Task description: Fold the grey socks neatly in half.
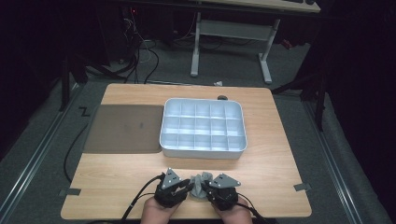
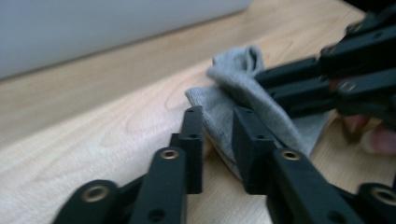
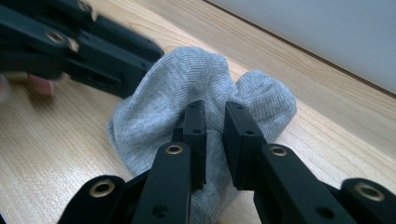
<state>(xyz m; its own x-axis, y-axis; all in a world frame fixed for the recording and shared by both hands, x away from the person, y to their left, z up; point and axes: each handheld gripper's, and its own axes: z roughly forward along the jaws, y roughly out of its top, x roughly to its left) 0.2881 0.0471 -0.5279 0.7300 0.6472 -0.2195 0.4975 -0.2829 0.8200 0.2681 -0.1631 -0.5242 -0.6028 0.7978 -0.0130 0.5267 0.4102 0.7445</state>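
Observation:
A crumpled grey cloth (image 1: 200, 184) lies on the wooden table near its front edge, between my two grippers. In the left gripper view my left gripper (image 2: 218, 121) stands open, with a flap of the cloth (image 2: 243, 79) lying loosely in the gap between its jaws. My right gripper (image 3: 215, 112) is shut on a fold of the cloth (image 3: 187, 79), which bulges up around its tips. From above, the left gripper (image 1: 188, 186) meets the cloth from the left and the right gripper (image 1: 206, 188) from the right. Each is held in a hand.
A light grey tray (image 1: 203, 151) divided into several small compartments stands in the middle of the table. A brown mat (image 1: 123, 128) lies to its left. Cables trail from both grippers over the front edge. A desk frame stands on the floor beyond the table.

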